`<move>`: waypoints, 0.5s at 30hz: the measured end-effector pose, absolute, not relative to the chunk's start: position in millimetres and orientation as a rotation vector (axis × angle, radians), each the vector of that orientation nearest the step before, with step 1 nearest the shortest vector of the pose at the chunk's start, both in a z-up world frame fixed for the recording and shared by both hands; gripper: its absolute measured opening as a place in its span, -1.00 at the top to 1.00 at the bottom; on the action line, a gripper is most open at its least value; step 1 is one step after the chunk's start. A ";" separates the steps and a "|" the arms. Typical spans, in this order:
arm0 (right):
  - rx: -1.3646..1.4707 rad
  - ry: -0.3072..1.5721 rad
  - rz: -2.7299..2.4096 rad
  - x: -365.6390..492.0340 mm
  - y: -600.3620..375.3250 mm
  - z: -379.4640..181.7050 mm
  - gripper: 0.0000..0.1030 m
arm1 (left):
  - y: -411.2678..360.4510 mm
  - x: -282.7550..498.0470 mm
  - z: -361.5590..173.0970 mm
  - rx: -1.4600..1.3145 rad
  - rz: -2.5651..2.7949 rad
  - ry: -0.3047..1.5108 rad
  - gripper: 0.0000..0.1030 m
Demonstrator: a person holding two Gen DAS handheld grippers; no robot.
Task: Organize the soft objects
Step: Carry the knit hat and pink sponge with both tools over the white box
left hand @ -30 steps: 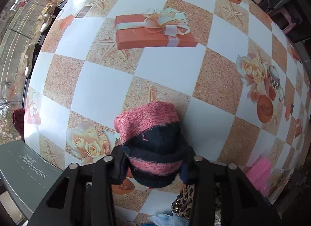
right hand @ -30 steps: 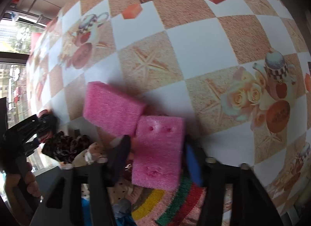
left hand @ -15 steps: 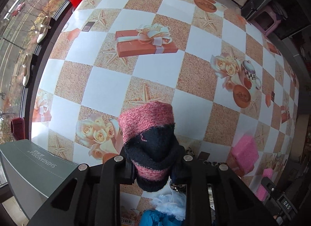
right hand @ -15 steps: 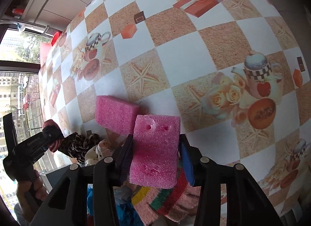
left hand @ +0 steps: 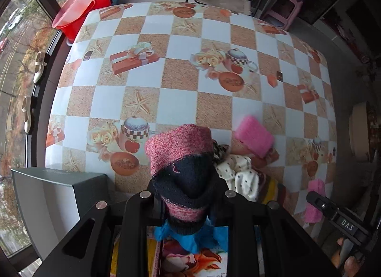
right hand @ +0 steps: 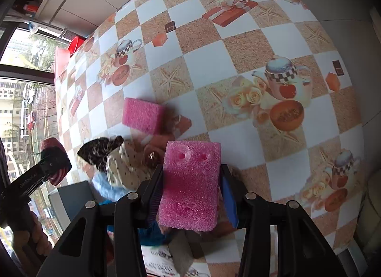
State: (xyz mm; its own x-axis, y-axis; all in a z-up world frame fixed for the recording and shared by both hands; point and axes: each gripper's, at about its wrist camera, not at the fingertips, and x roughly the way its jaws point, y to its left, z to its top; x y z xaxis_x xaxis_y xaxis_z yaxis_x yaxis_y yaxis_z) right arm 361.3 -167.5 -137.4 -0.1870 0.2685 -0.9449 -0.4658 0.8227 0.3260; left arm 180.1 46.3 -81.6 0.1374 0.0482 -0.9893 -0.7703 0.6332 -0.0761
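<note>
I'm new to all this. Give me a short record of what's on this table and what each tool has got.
surface: checkered tablecloth printed with starfish, teapots, gift boxes
left tool: shut on a pink and navy knit sock
right tool: shut on a pink sponge with two dents
left on table: second pink sponge, beside a heap of soft items
container: grey box, at the table's near edge

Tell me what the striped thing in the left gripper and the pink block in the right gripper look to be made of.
Striped sock: knitted yarn, probably wool or acrylic; fuzzy, matte, with visible stitches and a loose thread. Pink block: open-cell foam sponge, likely; grainy porous faces, matte, with two dents pressed in near its top. Neither fibre nor foam type can be confirmed by sight.
</note>
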 end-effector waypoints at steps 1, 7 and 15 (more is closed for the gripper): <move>-0.163 1.628 0.668 358.9 -173.0 -132.8 0.09 | 35.7 179.8 -75.9 -0.675 0.651 1.309 0.47; -0.175 1.616 0.688 346.9 -199.4 -112.9 0.09 | -29.1 165.0 -48.0 -0.621 0.564 1.305 0.47; -0.217 1.596 0.748 317.1 -226.3 -96.3 0.09 | -105.8 128.7 -33.2 -0.538 0.438 1.343 0.47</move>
